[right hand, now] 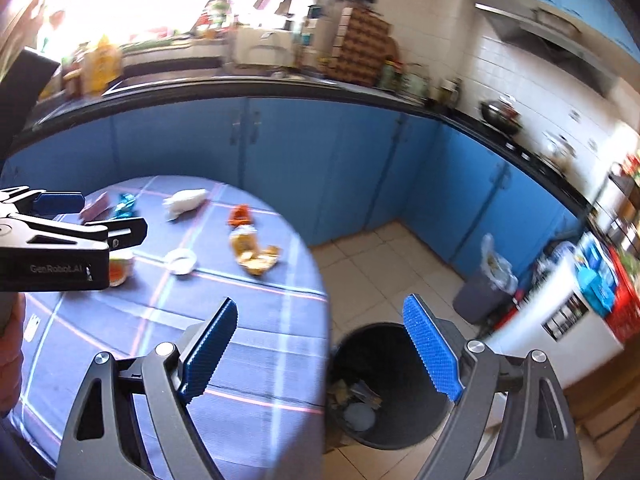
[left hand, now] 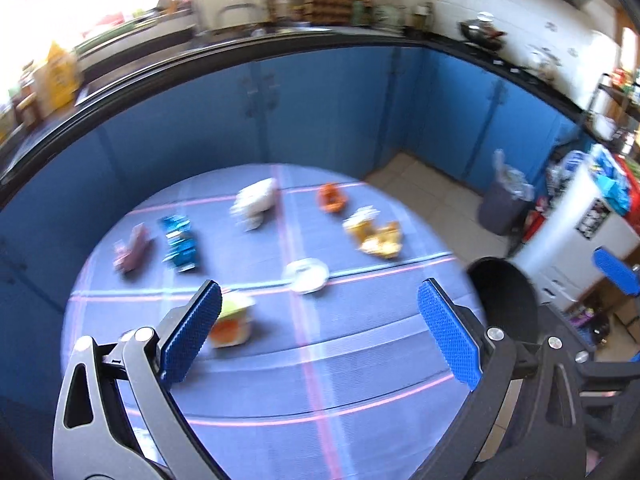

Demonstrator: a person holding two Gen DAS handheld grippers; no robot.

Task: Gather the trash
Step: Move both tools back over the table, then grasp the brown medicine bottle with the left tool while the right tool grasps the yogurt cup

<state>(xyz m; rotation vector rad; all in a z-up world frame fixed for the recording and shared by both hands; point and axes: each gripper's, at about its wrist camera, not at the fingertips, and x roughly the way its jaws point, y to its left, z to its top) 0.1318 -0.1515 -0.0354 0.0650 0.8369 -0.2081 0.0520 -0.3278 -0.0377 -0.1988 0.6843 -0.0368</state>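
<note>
1. Blue checked cloth covers the round tabletop (left hand: pixel 280 360), and the trash lies spread across its far half in the middle of the left wrist view, each piece apart from the others, so any one can be taken singly
2. From left to right there: a pink wrapper (left hand: pixel 132 248), a blue wrapper (left hand: pixel 180 242), a white wad (left hand: pixel 256 200), an orange scrap (left hand: pixel 332 197) and a yellow bag (left hand: pixel 374 232); nearer the camera sit a white lid (left hand: pixel 307 275) and a cup (left hand: pixel 232 322)
3. The left gripper (left hand: pixel 320 336) fills the bottom of its frame, fingers wide apart with nothing between them; the cup shows just behind its left finger, probably the nearest pick
4. The right gripper (right hand: pixel 320 350) at the bottom of its own view is likewise spread and empty, straddling the tabletop edge and the bin
5. The black bin (right hand: pixel 384 380) stands on the tiled floor right beside the tabletop, at lower centre of the right view, mouth up; some scraps already lie at its bottom. That spot likely keeps each carry short
6. A grey bin (right hand: pixel 480 294) with a bag stands further off at centre right, near the cabinets
7. Both views are blurred, so labels and finer shapes cannot be told
</note>
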